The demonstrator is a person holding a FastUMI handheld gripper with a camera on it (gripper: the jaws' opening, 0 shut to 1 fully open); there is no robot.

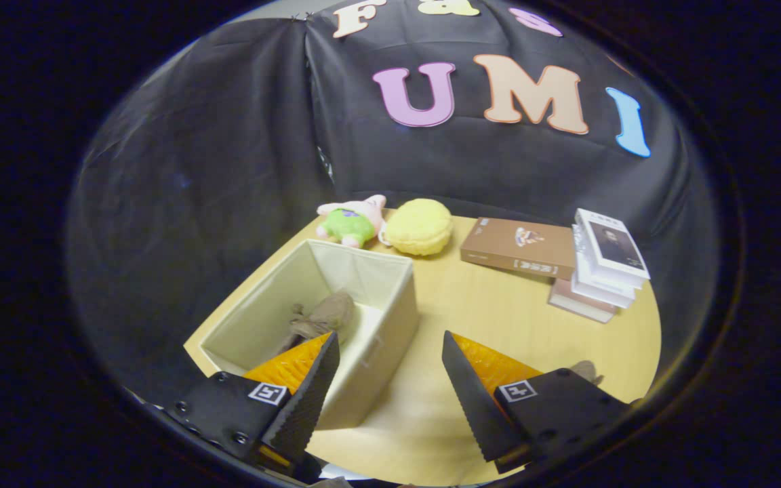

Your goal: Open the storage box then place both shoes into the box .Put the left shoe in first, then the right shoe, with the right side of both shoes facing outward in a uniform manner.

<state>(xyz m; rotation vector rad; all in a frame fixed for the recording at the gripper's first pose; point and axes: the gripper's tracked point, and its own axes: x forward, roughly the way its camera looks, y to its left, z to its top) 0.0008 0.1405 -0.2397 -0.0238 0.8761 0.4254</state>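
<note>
Counts: one storage box, one shoe clearly seen, two plush toys, one brown book, one stack of white books. A small tan shape peeks out behind the right finger; cannot tell what it is.

Gripper hangs above the near part of the wooden table, tilted down and looking forward. Fingers spread wide, nothing between them, nothing held. Left finger sits over the box's near right corner, right finger over bare tabletop. The box's right wall runs up the gap between the two fingers.

Storage box is cream fabric, open-topped, no lid on it, standing left of centre on the table. Inside lies the one brownish shoe, low on the box floor, just beyond the left fingertip and partly hidden by it. Which shoe it is and which way it faces, cannot tell.

Beyond the box, by the black cloth wall: pink and green plush beside a round yellow plush, touching or nearly so. Brown book lies flat to their right, white stack just beside it.
</note>
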